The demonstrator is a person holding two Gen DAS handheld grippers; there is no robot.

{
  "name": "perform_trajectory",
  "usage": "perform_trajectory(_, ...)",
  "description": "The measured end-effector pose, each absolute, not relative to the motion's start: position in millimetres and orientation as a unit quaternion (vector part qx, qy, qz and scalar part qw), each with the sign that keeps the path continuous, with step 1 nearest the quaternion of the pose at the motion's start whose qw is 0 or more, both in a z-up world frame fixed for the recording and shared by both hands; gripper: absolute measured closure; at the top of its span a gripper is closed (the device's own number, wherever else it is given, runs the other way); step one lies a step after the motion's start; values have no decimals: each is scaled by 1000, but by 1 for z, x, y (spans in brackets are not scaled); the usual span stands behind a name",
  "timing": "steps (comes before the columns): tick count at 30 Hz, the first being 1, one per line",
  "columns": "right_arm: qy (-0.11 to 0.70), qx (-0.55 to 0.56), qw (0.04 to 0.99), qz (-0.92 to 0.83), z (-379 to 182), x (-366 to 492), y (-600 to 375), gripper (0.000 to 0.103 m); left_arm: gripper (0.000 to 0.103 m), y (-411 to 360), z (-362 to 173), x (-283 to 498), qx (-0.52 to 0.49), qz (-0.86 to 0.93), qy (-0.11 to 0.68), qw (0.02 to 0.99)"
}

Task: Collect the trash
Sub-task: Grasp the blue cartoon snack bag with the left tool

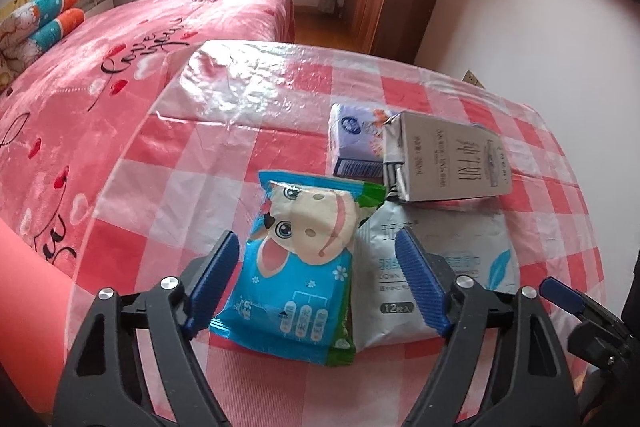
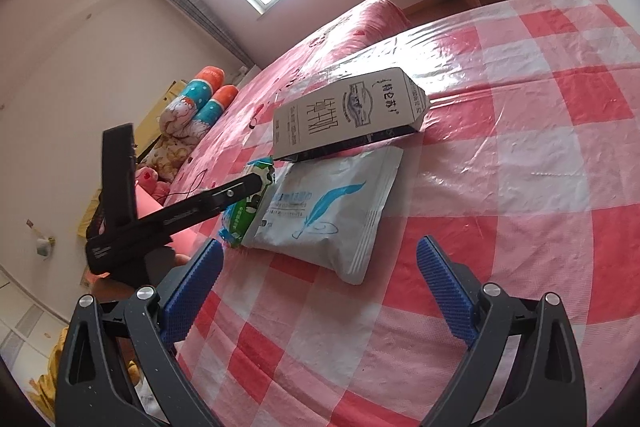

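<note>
— So where's the trash?
— Blue cow-print packet [image 1: 294, 279] lies on the checked tablecloth [image 1: 248, 147], overlapping a grey pouch [image 2: 320, 211], milk carton [image 2: 348, 111] behind.
— Grippers?
— Left gripper [image 1: 316, 279] spread around the packet, pads apart from it; right gripper [image 2: 320, 291] spread, empty.

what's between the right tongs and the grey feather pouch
Nothing: only bare checked tablecloth lies between the open right tongs and the grey feather pouch, shown in the right wrist view.
</note>
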State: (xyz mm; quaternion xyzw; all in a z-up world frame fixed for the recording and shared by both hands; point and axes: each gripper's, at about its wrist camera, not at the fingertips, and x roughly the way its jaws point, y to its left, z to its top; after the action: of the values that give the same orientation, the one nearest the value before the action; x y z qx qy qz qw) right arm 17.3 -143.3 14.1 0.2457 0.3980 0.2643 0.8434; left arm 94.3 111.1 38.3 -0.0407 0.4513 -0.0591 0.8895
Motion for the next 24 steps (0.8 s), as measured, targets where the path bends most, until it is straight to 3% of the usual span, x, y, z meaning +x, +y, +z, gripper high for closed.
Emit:
perform_trajectory(17, 408, 266, 832, 265, 9, 22, -154, 7, 58, 111, 27, 95, -42, -41, 455, 889)
perform_trajectory(24, 395, 267, 845, 242, 12, 21, -165, 7, 61, 74, 28, 65, -9, -93, 465, 881)
